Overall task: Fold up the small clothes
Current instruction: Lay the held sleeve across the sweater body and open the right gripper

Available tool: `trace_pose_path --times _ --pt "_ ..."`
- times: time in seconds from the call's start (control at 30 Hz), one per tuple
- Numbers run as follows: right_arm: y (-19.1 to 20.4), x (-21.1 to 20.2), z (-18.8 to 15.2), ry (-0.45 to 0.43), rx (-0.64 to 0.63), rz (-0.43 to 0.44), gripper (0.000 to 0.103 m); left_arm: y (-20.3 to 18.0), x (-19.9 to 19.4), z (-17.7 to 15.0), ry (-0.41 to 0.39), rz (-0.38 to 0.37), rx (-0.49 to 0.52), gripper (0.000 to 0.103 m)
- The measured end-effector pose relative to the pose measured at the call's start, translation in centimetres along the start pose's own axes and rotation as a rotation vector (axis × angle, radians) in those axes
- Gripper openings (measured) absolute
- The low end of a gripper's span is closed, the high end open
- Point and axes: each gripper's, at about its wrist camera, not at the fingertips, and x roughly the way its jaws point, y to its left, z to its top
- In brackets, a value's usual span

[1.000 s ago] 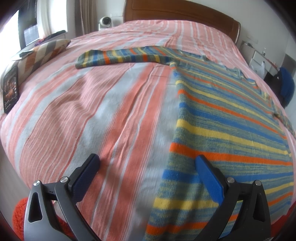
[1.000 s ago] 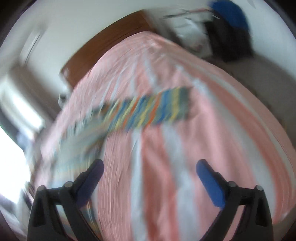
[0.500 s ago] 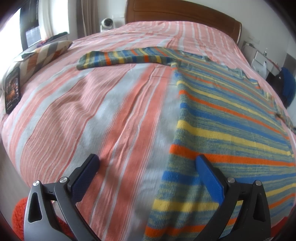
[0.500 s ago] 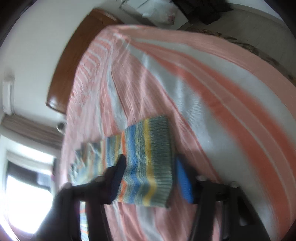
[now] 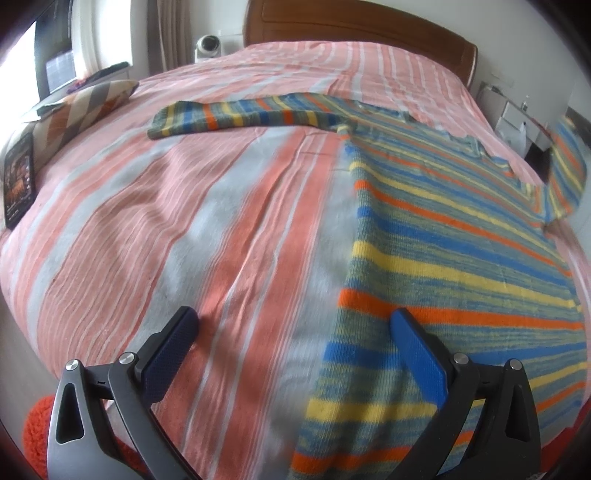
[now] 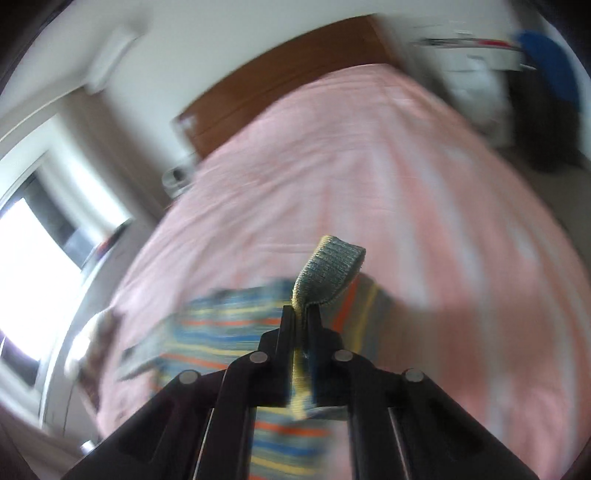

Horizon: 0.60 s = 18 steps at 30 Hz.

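Two hand-held grippers over one striped sweater (image 5: 461, 236) on a bed (image 5: 184, 221).
Left wrist view: the left hand-held gripper (image 5: 291, 332) hangs wide open, empty, one blue pad over the sweater's near edge, the other over the pink striped bedspread; one sleeve lies flat toward the headboard (image 5: 354, 26), the other is lifted at the right. Right wrist view, blurred: the right hand-held gripper (image 6: 301, 314) is clamped tight on the sleeve cuff (image 6: 330, 273), which stands up between its fingers above the sweater.

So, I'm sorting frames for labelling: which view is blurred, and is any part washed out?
Right wrist view: bed and sweater smeared, only cuff sharp, window blown out. Left wrist view: mostly sharp, raised sleeve slightly soft.
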Motion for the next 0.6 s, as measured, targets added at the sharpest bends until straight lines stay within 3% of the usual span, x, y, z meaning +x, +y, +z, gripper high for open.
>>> trace_pose_path --times 0.13,0.2,0.23,0.37,0.47,0.6 --pt "7.2 6.4 -0.5 0.063 -0.047 0.113 0.013 0.1 0.0 0.0 -0.001 0.0 0.0 0.102" --pt "9.5 10.2 -1.7 0.146 -0.034 0.176 0.054 0.2 0.0 -0.1 -0.001 -0.001 -0.001 0.102" --pt "10.1 11.4 -2.4 0.169 -0.016 0.198 0.058 0.3 -0.1 -0.1 -0.002 -0.001 -0.002 0.103" --pt "9.4 11.4 -4.6 0.167 0.04 0.251 0.058 0.2 -0.1 -0.2 0.0 -0.001 -0.004 0.103" --pt "7.3 10.1 -6.2 0.169 0.012 0.172 0.058 0.1 -0.1 -0.2 0.0 0.004 -0.001 0.103" --pt "3.3 6.2 -8.8 0.152 -0.097 0.003 0.061 0.1 -0.1 -0.3 -0.001 0.007 -0.001 0.103"
